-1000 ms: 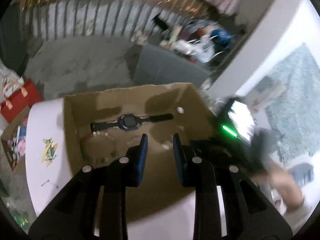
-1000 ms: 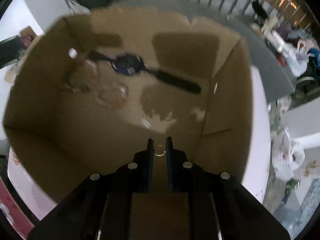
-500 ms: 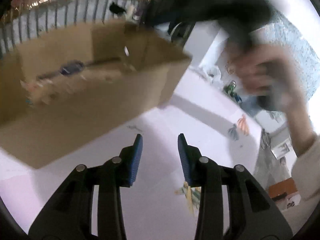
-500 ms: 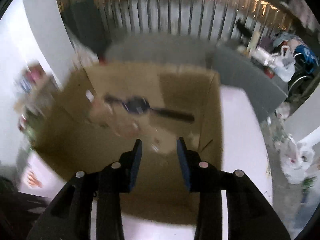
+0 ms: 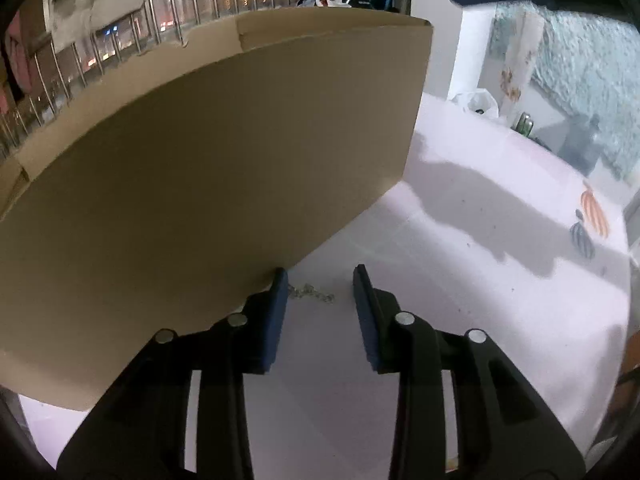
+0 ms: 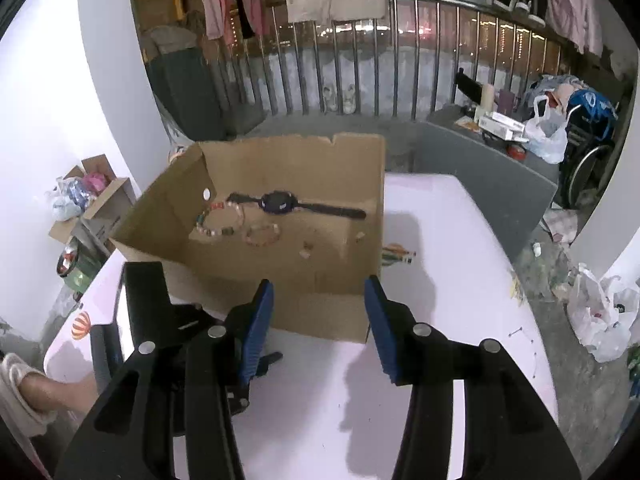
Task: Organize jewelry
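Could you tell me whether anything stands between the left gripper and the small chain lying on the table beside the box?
Nothing visible does. The chain lies on the bare table between the left gripper fingers, untouched. The cardboard box wall stands close against the left finger, leaving little room.

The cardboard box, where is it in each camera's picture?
Left wrist view: the cardboard box fills the upper left; only its outer wall shows.
Right wrist view: the box sits mid-picture, open, its inside visible.
Shared landmark: the white table it stands on.
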A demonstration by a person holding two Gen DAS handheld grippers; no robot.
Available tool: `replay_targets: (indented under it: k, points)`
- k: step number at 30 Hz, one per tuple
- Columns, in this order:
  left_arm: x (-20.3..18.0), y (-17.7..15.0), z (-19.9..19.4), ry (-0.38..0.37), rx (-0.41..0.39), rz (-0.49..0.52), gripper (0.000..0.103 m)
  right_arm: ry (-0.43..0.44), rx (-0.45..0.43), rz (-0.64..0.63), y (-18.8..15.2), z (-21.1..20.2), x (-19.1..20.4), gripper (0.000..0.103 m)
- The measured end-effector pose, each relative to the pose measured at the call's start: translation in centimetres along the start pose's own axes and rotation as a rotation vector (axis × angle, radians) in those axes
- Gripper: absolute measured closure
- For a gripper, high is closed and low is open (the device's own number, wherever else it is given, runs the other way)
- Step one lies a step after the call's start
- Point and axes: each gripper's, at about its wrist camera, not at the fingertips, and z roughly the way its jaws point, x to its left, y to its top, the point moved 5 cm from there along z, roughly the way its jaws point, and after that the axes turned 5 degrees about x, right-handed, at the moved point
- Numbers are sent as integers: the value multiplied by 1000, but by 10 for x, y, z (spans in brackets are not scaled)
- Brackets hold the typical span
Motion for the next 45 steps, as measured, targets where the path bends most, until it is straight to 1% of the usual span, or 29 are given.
replay_targets:
  k: [1, 3, 6, 7, 9, 10, 11, 13, 15, 18, 19, 20, 21, 23, 26, 27, 28, 30, 31, 33, 35, 36, 37, 38, 39, 42, 43, 44, 45]
  points:
    - [5, -1, -2, 13, 12, -18, 100, 8, 0, 7, -1, 1, -1, 57]
    - [11, -3, -4, -20, 16, -44, 100, 16, 0, 18, -4, 2, -3, 57]
    - [12, -7, -8, -14, 34, -46, 100, 14, 6, 28, -7, 5, -4, 56]
    - [13, -9, -8, -28, 39, -49, 100, 18, 3, 37, -7, 5, -5, 56]
    - [15, -9, -11, -96, 59, -77, 101, 13, -10, 37, -5, 2, -6, 57]
    - [15, -12, -16, -136, 73, -91, 101, -8, -27, 36, -3, 0, -7, 57]
    - [14, -12, -24, -154, 73, -92, 101, -31, -45, 32, -1, -3, -9, 57]
    - [11, -8, -49, -171, 35, -79, 102, -53, -68, 34, 4, -6, -13, 56]
    - [13, 5, -79, -200, -22, -83, 102, -60, -84, 46, 8, -9, -18, 56]
    - [25, 43, -129, -228, -123, -83, 102, -67, -94, 60, 13, -9, -24, 56]
    - [22, 54, -131, -229, -134, -89, 102, -66, -98, 71, 14, -8, -27, 55]
    - [29, 70, -135, -236, -134, -94, 102, -63, -99, 83, 16, -7, -30, 54]
    - [36, 90, -132, -239, -120, -100, 102, -61, -99, 93, 16, -5, -32, 54]
    - [46, 119, -103, -256, -15, -104, 102, -66, -93, 119, 19, 2, -38, 54]
    - [62, 160, -30, -224, 165, -160, 102, -78, -69, 146, 25, 16, -44, 54]
    - [66, 161, -14, -210, 212, -174, 102, -84, -63, 158, 27, 22, -45, 54]
    - [71, 168, 12, -192, 283, -193, 102, -88, -56, 164, 29, 26, -47, 54]
    - [79, 177, 45, -170, 373, -236, 102, -93, -34, 167, 33, 36, -49, 54]
    - [87, 181, 59, -119, 391, -260, 102, -95, -24, 173, 34, 42, -51, 54]
    - [95, 185, 81, -70, 434, -273, 102, -90, -2, 193, 35, 52, -55, 54]
    - [98, 182, 93, -89, 480, -312, 100, -75, 16, 210, 35, 60, -56, 54]
    - [99, 181, 97, -100, 492, -325, 93, -69, 25, 214, 35, 64, -56, 54]
    - [100, 179, 96, -92, 487, -336, 79, -71, 37, 221, 36, 69, -57, 53]
    - [99, 178, 91, -86, 475, -324, 72, -79, 47, 223, 37, 74, -58, 53]
    - [99, 179, 86, -80, 459, -319, 62, -82, 60, 228, 38, 79, -59, 53]
    - [97, 181, 43, -26, 343, -256, 61, -48, 91, 249, 37, 88, -59, 54]
    - [94, 180, 16, -39, 271, -230, 60, -50, 93, 242, 38, 90, -56, 54]
    - [88, 176, -12, -105, 195, -202, 57, -70, 89, 218, 39, 91, -53, 54]
    - [82, 169, -31, -157, 151, -179, 46, -89, 88, 202, 40, 91, -52, 54]
